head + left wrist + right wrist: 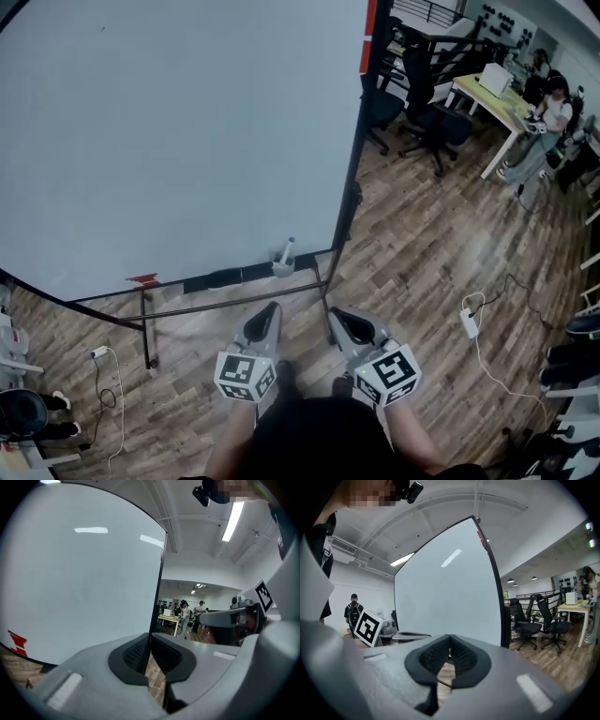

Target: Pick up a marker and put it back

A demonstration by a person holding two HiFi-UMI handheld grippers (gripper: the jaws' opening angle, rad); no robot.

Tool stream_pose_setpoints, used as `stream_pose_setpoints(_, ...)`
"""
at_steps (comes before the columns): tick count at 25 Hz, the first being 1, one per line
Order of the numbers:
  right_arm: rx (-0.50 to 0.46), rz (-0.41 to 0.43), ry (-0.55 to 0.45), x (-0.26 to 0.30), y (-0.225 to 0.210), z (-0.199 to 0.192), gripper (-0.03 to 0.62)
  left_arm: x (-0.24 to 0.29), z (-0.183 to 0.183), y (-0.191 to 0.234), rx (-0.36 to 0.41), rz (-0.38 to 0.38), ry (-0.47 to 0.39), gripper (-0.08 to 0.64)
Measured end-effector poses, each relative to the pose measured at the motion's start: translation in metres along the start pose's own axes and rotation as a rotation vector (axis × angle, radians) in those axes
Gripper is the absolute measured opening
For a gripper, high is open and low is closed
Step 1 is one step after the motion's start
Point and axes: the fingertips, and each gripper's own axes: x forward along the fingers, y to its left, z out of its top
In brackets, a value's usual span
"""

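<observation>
— While both grippers are held low before the whiteboard (178,141), how do their jaws stand?

— Left gripper (273,307): jaws together, pads meeting at the tips, nothing between them. Right gripper (334,313): likewise closed and empty. The two lie side by side over the wooden floor (422,253), pointing toward the board's lower right corner

— And the marker (287,247)?

— It stands tilted in a small pale holder (281,268) at the right end of the board's ledge (258,274), apart from both grippers. A dark block (223,278) lies on the ledge left of the holder; a red mark (142,278) sits further left along the lower edge
</observation>
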Motion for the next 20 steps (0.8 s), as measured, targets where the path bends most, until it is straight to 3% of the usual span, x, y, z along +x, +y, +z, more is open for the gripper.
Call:
stream_pose_setpoints(11, 0.029, -0.127, 0.038, 0.032, 0.010, -0.016, 0.003, 0.025, -0.022, 0.052, 0.054, -0.108, 0.043, 0.020)
stream_pose_setpoints(15, 0.043, -0.169, 0.061, 0.033, 0.007, -0.024, 0.003, 0.039, -0.035, 0.069, 0.086, -0.128, 0.056, 0.096)
stream_pose_setpoints(20, 0.064, -0.226, 0.090, 0.027, 0.003, -0.034, 0.003, 0.065, -0.060, 0.084, 0.132, -0.147, 0.108, 0.116)
